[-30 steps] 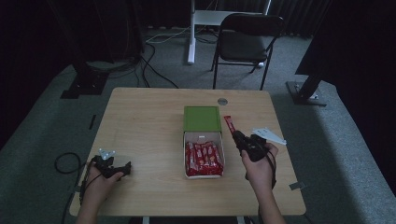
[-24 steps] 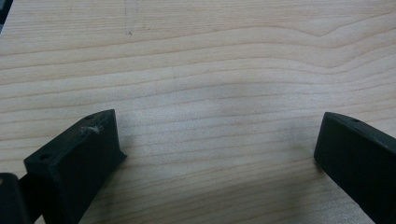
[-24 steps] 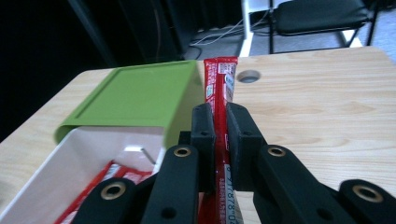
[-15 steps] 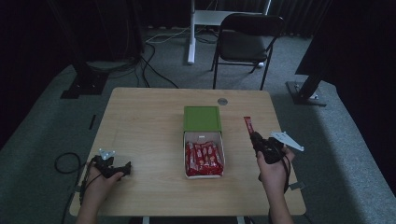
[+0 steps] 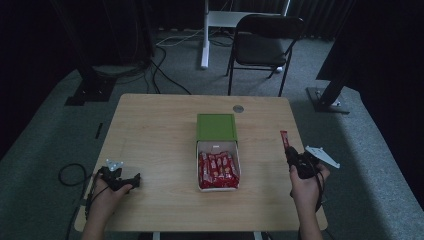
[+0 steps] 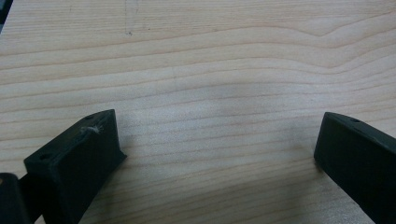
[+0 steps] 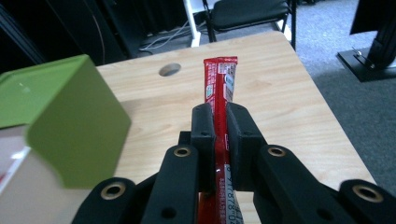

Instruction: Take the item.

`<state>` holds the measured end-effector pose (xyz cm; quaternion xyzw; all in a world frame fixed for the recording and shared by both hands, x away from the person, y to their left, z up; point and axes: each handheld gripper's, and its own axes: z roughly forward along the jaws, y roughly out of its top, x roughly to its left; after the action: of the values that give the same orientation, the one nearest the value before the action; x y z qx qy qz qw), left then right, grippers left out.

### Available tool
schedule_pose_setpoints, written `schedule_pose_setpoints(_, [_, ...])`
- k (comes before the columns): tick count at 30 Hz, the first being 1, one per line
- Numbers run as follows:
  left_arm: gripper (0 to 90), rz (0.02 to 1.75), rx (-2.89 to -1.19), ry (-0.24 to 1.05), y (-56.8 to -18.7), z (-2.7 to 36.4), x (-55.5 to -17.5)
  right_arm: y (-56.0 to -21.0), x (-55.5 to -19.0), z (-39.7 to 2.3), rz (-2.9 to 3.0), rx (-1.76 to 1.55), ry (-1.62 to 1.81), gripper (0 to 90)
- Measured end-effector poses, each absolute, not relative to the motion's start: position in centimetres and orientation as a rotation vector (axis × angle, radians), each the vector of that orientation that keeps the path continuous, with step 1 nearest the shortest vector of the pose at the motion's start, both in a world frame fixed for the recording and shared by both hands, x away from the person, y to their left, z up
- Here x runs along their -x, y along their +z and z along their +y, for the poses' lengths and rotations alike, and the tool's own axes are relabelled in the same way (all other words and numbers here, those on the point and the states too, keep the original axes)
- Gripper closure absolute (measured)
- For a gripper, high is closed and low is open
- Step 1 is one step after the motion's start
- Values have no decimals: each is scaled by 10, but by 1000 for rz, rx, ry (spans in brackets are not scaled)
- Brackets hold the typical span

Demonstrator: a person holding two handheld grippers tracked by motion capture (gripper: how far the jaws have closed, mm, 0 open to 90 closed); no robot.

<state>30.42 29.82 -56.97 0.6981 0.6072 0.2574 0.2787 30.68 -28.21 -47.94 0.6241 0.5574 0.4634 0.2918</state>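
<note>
A white box (image 5: 218,170) with a raised green lid (image 5: 216,127) sits mid-table, packed with several red snack bars (image 5: 218,170). My right gripper (image 5: 288,149) hovers over the table's right side, shut on one long red bar (image 5: 284,138) that sticks out past the jaws. In the right gripper view the bar (image 7: 221,88) is pinched between both black pads (image 7: 203,122), with the green lid (image 7: 65,116) at left. My left gripper (image 5: 134,179) rests on the table near the front left corner. Its jaws stand wide apart over bare wood (image 6: 215,107), nothing between them.
A round cable hole (image 5: 238,108) lies near the table's far edge. Behind the table stand a black folding chair (image 5: 267,42) and a white desk leg (image 5: 205,35). Black stand bases (image 5: 90,90) and cables lie on the grey carpet.
My right gripper has carried the red bar away from the box, rightward and toward the table's right edge, sinking a little. The left gripper has stayed put.
</note>
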Motion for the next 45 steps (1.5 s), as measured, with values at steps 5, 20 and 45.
schedule_pose_setpoints(5, [11,1629,-1873,690,-570,298,-304,-496,-309,-295,1469,-1701,1185,825])
schedule_pose_setpoints(20, [11,1629,-1873,690,-570,298,-304,-532,-319,-322,1435,-1817,1064,825])
schedule_pose_setpoints(45, [11,1629,-1873,690,-570,298,-304,-566,-329,-331,1512,-1949,890,822])
